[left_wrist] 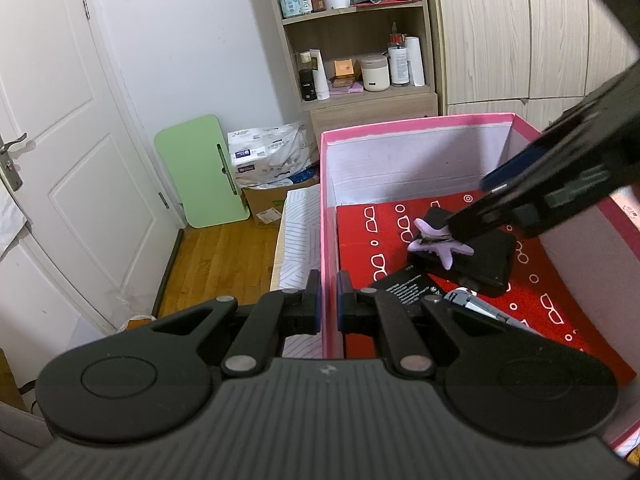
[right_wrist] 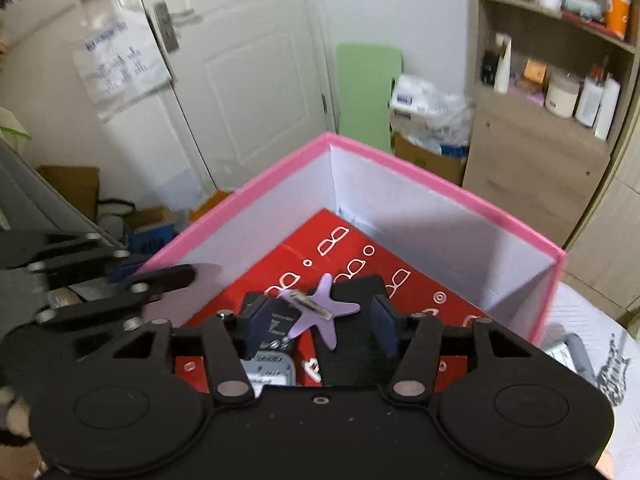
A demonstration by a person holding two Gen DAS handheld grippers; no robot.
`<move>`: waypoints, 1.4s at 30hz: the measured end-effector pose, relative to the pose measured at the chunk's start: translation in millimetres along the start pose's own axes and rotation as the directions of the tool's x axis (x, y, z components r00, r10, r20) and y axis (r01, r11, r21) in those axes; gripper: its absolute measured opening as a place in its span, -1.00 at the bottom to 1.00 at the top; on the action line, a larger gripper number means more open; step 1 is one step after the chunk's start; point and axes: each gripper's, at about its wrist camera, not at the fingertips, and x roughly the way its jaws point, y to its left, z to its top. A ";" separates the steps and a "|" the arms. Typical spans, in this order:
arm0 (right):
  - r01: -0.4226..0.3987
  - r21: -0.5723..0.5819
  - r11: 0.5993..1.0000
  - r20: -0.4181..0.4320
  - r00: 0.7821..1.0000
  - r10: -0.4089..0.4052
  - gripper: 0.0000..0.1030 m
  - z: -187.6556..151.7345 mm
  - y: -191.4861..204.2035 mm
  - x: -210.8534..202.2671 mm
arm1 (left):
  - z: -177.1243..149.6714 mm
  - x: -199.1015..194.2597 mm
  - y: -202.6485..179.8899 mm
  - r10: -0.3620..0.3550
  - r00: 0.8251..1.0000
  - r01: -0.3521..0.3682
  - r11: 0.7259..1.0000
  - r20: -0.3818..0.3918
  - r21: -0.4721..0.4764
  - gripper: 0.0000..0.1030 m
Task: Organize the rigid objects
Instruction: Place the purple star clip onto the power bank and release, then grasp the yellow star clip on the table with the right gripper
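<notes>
Lilac star-shaped plastic hair clip [right_wrist: 316, 308] lies atop flat black case inside pink cardboard box [right_wrist: 440, 184]; right claw [right_wrist: 320, 326] spread around it, left claw [left_wrist: 329, 300] pinching box wall. Several items boxed.

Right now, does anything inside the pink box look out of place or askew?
Nothing looks damaged or spilled. The purple star clip lies on top of a black case that sits tilted, partly over another black item, so the pile in the box is loose, not neat. The right tool is open around the clip.
</notes>
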 end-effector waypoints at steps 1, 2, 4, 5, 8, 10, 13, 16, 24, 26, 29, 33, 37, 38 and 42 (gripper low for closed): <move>-0.007 0.010 1.000 0.021 1.000 0.007 0.20 -4.1 -1.3 -11.1 | 0.3 0.3 0.1 0.001 1.000 -0.001 1.000 -0.001 0.001 -0.88; -0.009 0.018 1.000 0.038 0.999 0.008 0.22 -7.3 -3.9 -20.7 | 0.4 0.4 -0.2 0.002 1.000 -0.002 1.000 -0.001 0.001 -0.88; 0.015 0.025 1.000 0.082 0.996 -0.017 0.27 -18.0 -9.1 -43.5 | 0.6 0.4 -0.2 0.001 1.000 -0.001 1.000 -0.001 0.000 -0.88; 0.037 0.027 0.999 0.097 0.995 -0.039 0.27 -21.7 -11.9 -52.0 | 0.7 0.4 -0.1 0.000 1.000 0.000 1.000 -0.001 -0.002 -0.88; 0.113 0.040 0.993 0.118 0.986 -0.117 0.30 -41.7 -25.5 -77.0 | 1.2 1.1 0.6 -0.003 1.000 0.003 1.000 -0.001 -0.005 -0.88; 0.145 0.058 0.988 0.111 0.982 -0.151 0.30 -54.5 -36.3 -86.0 | 1.2 1.5 1.1 -0.004 1.000 0.004 1.000 -0.001 -0.006 -0.88; 0.179 0.105 0.978 0.081 0.979 -0.188 0.30 -76.9 -57.0 -90.8 | 1.1 1.8 1.6 -0.007 1.000 0.007 1.000 0.002 -0.011 -0.88; 0.182 0.162 0.970 0.031 0.982 -0.189 0.30 -98.4 -79.0 -87.2 | 0.6 1.5 1.3 -0.006 1.000 0.006 1.000 0.004 -0.012 -0.88; 0.168 0.215 0.962 -0.022 0.986 -0.168 0.30 -131.7 -91.4 -58.1 | -0.6 1.5 -0.8 0.002 1.000 -0.002 1.000 0.004 -0.001 -0.88; 0.172 0.220 0.960 -0.017 0.985 -0.173 0.30 -131.8 -93.1 -50.1 | -0.2 1.5 -0.5 0.002 1.000 -0.002 1.000 0.003 0.000 -0.88; 0.192 0.222 0.956 -0.005 0.981 -0.196 0.30 -128.0 -94.6 -36.4 | 0.2 1.4 0.7 -0.004 1.000 0.004 1.000 0.002 -0.005 -0.88; 0.235 0.217 0.948 -0.007 0.971 -0.239 0.30 -123.4 -98.0 -19.2 | 0.7 1.9 1.1 -0.004 1.000 0.004 1.000 0.002 -0.005 -0.88; 0.268 0.176 0.947 0.001 0.962 -0.272 -0.06 -127.3 -94.7 -11.0 | 0.9 2.0 1.3 -0.007 1.000 0.007 1.000 0.002 -0.007 -0.88; 0.251 0.182 0.951 0.005 0.967 -0.256 -0.20 -128.3 -94.2 -13.6 | 0.8 2.1 1.3 -0.007 1.000 0.007 1.000 0.002 -0.007 -0.88; 0.244 0.177 0.953 0.015 0.968 -0.251 -0.42 -131.4 -88.0 -31.1 | 0.5 2.5 1.6 -0.007 1.000 0.007 1.000 0.002 -0.007 -0.88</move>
